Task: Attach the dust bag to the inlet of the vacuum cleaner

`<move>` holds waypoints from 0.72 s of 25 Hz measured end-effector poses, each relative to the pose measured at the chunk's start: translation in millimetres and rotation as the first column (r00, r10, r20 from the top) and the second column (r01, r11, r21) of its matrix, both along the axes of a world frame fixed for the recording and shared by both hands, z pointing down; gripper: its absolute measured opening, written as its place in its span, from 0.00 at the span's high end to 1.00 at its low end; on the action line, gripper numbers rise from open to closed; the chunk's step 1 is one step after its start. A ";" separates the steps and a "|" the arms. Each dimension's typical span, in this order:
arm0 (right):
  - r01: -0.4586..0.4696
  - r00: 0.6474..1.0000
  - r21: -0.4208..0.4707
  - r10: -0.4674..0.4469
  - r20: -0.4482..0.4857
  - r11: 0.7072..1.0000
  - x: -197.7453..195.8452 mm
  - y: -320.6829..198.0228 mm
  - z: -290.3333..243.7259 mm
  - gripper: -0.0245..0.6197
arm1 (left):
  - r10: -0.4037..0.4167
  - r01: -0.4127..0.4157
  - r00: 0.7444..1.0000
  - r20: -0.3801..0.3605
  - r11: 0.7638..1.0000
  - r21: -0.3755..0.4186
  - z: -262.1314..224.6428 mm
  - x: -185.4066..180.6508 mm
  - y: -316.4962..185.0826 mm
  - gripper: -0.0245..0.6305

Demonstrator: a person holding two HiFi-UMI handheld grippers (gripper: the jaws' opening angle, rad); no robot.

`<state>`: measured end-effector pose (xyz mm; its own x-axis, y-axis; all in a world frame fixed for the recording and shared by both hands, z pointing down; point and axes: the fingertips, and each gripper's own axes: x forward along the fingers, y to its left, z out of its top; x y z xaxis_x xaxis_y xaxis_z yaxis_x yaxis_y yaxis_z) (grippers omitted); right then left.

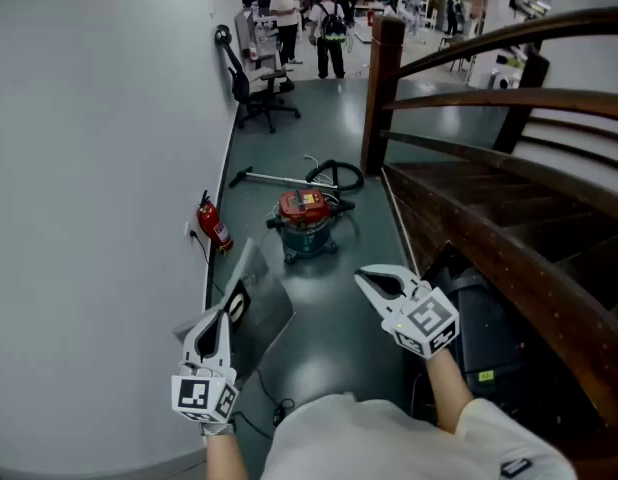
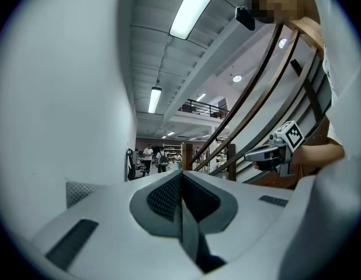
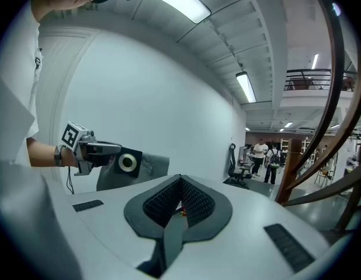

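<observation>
While the vacuum cleaner [image 1: 306,223] stands on the floor [image 1: 329,298] well ahead of the person, the dust bag [image 1: 261,306] is not yet attached, and the inlet cannot be made out at this range. The left gripper [image 1: 227,313] has its jaws closed on the bag's black collar [image 3: 127,162]. The right gripper [image 1: 369,281] has its jaws together, holding nothing. By judgement, the whole fitting remains: approach, align the collar, press it on.

Red fire extinguisher [image 1: 215,226] against wall [image 1: 89,168]
</observation>
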<state>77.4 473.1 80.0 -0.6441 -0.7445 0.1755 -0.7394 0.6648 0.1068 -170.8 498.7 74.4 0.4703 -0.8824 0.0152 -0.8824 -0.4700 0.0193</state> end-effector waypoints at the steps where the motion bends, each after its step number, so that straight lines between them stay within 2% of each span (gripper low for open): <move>1: -0.004 1.000 -0.002 0.004 -0.003 1.000 0.7 -0.6 0.4 0.92 | 0.001 -0.001 1.000 -0.001 1.000 0.000 2.1 -0.8 -0.6 0.95; 15: 0.010 1.000 -0.005 -0.010 0.026 1.000 2.9 -7.4 -2.4 0.92 | -0.006 0.006 1.000 0.012 1.000 -0.025 5.1 2.3 -8.1 0.95; 18: 0.027 1.000 0.014 -0.027 -0.013 1.000 2.1 -8.2 -1.2 0.92 | -0.001 0.001 1.000 0.017 1.000 -0.022 3.3 6.5 -10.9 0.95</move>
<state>79.5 464.9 78.8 -0.6615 -0.7295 0.1739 -0.7199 0.6826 0.1257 -164.3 487.9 77.7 0.4691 -0.8821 0.0429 -0.8831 -0.4689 0.0149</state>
